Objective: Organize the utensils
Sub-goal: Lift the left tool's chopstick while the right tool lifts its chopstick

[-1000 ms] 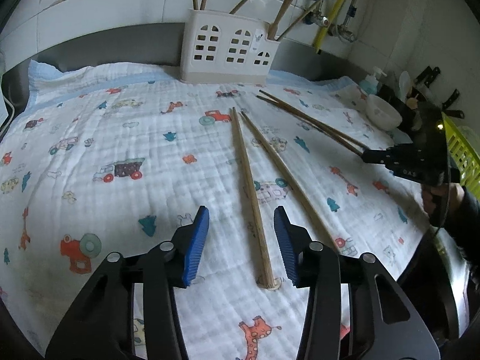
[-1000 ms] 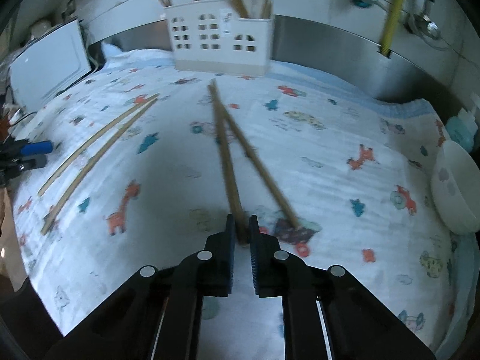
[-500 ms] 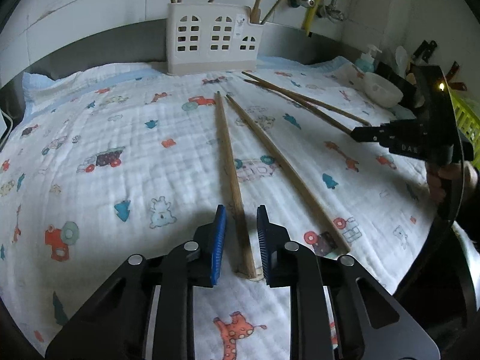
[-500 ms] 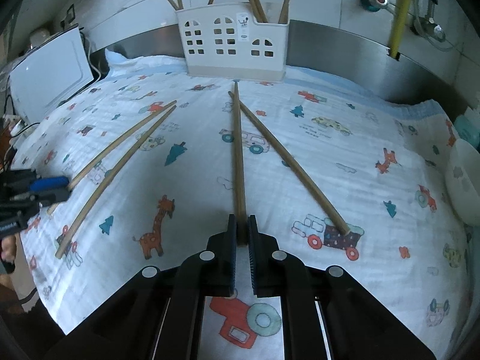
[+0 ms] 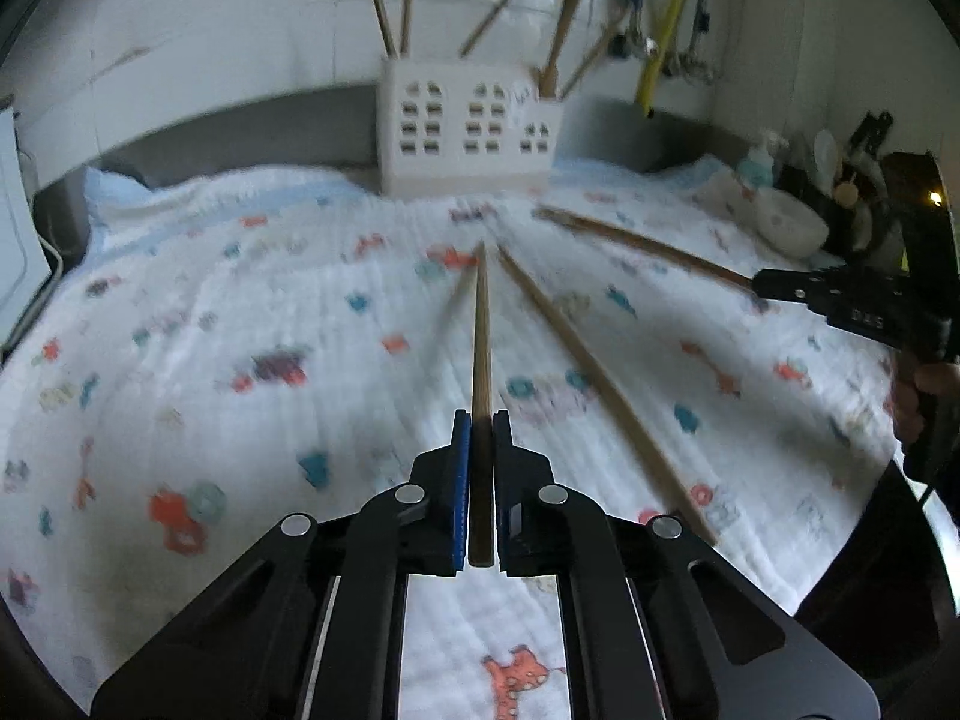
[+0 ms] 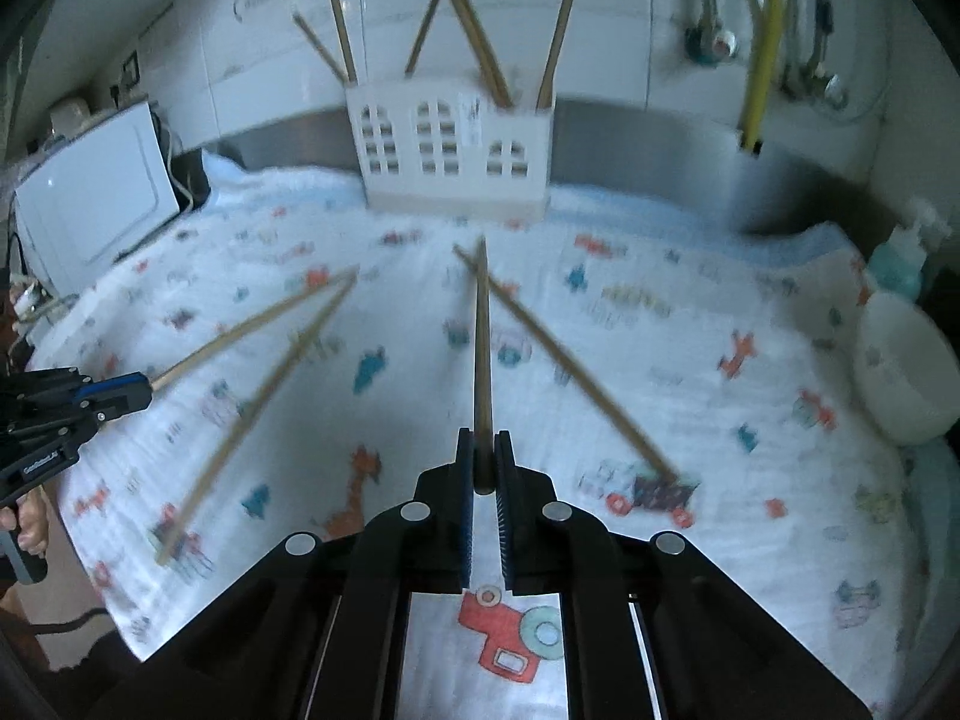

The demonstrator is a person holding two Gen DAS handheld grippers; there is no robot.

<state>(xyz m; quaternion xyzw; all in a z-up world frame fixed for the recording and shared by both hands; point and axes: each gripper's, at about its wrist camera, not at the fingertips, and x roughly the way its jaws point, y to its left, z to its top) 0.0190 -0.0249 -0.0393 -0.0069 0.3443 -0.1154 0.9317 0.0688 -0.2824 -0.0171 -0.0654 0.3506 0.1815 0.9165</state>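
My left gripper (image 5: 480, 420) is closing tight on the near end of a wooden chopstick (image 5: 480, 330), which points ahead at the white utensil holder (image 5: 468, 126). Its partner chopstick (image 5: 594, 390) lies on the cloth just to the right. My right gripper (image 6: 483, 438) is shut on another chopstick (image 6: 482, 348), also aimed at the holder (image 6: 456, 150). A second stick (image 6: 576, 378) lies slanted beside it. The holder has several sticks standing in it. In the right wrist view the left gripper (image 6: 129, 393) is at the far left. In the left wrist view the right gripper (image 5: 759, 288) is at the far right.
A cartoon-print cloth (image 6: 720, 420) covers the counter. A white bowl (image 6: 906, 378) and a teal soap bottle (image 6: 900, 264) sit at the right edge. A white appliance (image 6: 96, 204) stands at the left. A yellow hose (image 6: 759, 42) and taps hang on the tiled wall.
The left jaws have gone from wide apart to clamped on the chopstick, and its end has come off the cloth. The right gripper has risen with its chopstick.
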